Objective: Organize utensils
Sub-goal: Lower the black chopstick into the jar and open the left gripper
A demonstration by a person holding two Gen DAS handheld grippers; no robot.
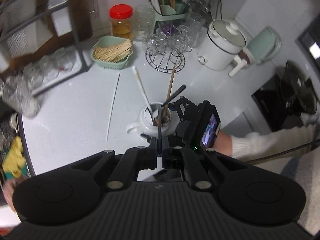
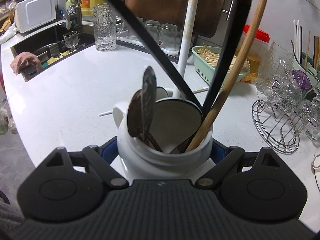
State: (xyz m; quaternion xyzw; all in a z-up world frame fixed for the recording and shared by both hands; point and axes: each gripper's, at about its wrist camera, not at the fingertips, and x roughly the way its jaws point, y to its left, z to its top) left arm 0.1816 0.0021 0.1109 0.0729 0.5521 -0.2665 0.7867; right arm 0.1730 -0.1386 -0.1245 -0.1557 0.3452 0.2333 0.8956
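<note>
Left tongs [image 1: 159, 138] shut on black utensil [image 1: 159, 120].

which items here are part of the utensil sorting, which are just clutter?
In the job:
white pot, between the right gripper fingers
dark utensil handle pinched in the left gripper
wooden stick and spoons in the pot
white chopstick loose on the counter

Lying about:
red-lidded jar
toothpick basket
glass rack
rice cooker

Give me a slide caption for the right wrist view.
Right claw straddling a white pot that holds spoons, a wooden utensil and black-handled tools on the white counter.
</note>
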